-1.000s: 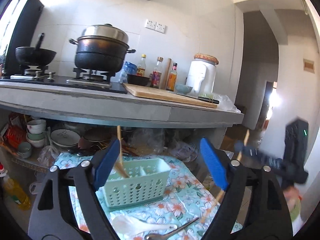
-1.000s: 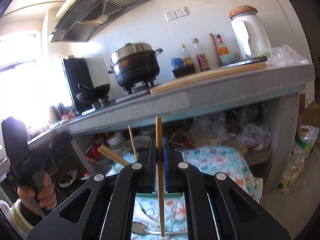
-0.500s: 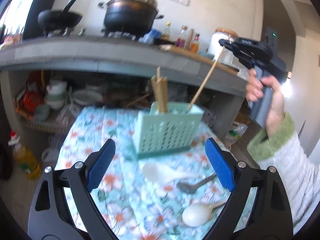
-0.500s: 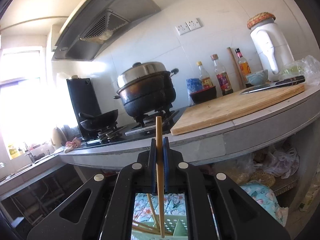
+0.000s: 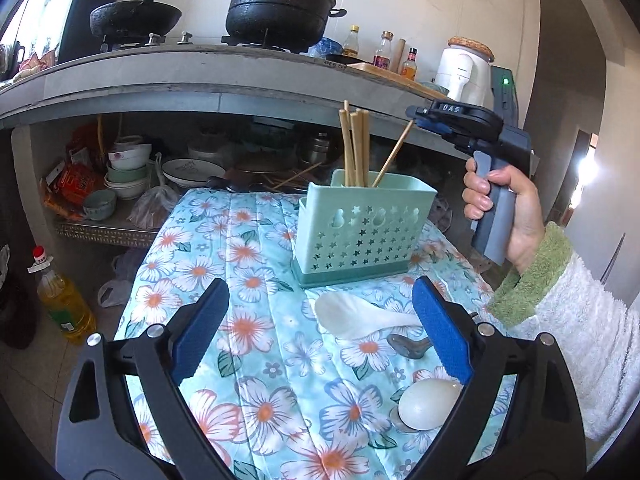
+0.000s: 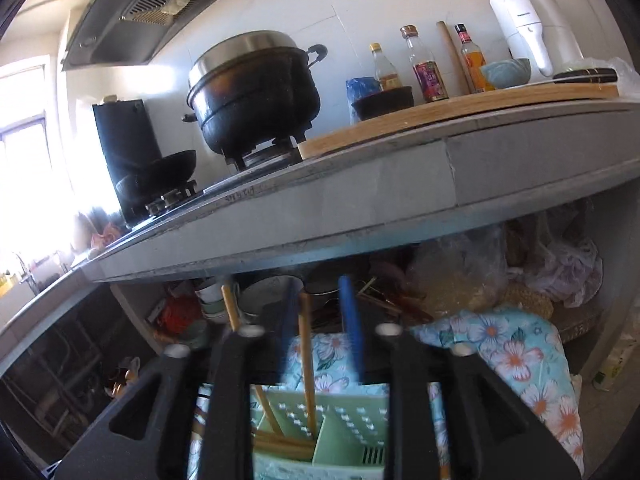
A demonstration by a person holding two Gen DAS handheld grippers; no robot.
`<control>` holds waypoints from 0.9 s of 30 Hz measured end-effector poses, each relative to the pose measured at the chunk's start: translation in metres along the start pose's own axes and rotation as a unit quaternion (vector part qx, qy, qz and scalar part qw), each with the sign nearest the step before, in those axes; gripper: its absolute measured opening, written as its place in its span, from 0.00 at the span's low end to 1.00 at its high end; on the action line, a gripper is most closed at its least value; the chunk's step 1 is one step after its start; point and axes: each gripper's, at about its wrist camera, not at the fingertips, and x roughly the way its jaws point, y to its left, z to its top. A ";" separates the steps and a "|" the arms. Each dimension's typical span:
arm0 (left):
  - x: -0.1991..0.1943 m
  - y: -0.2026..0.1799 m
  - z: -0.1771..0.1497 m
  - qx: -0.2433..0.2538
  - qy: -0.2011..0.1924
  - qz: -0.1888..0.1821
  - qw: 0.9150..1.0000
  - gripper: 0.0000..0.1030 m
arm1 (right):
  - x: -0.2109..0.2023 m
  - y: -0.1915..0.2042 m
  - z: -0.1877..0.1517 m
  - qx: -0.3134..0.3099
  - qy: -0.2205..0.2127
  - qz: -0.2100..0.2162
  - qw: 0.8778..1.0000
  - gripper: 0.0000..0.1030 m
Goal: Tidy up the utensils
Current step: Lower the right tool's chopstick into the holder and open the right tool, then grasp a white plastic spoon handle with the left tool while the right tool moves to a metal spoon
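Left wrist view: left gripper [image 5: 320,332] spread wide, nothing between. Spoons [image 5: 360,316] at 3 o'clock; basket [image 5: 360,232] at 12, chopsticks [image 5: 354,148] inside. Right gripper [image 5: 416,114] opening, chopstick [image 6: 306,344] loose between. Counter [image 5: 200,84] beyond.

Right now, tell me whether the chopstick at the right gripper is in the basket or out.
In. The chopstick leans with its lower end inside the green basket; the right gripper's jaws are opening around its top.
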 end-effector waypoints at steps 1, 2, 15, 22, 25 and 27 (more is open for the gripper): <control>0.001 -0.002 -0.001 0.004 0.002 0.000 1.000 0.86 | -0.007 -0.002 -0.001 0.002 -0.006 0.002 1.000 0.45; 0.001 -0.005 -0.002 0.007 0.003 0.000 1.000 0.86 | -0.019 -0.004 0.000 0.001 -0.014 0.003 1.000 0.46; 0.018 -0.053 -0.030 0.042 0.075 -0.014 0.996 0.87 | -0.168 -0.033 -0.056 0.010 0.025 -0.026 0.999 0.66; 0.033 -0.088 -0.073 0.121 0.144 0.001 0.982 0.87 | -0.207 -0.049 -0.152 0.050 0.132 -0.051 0.989 0.66; 0.041 -0.109 -0.090 0.178 0.161 0.018 0.971 0.87 | -0.216 -0.051 -0.188 0.069 0.173 -0.049 0.981 0.66; 0.051 -0.122 -0.102 0.222 0.177 0.034 0.958 0.87 | -0.219 -0.051 -0.203 0.081 0.189 -0.040 0.978 0.66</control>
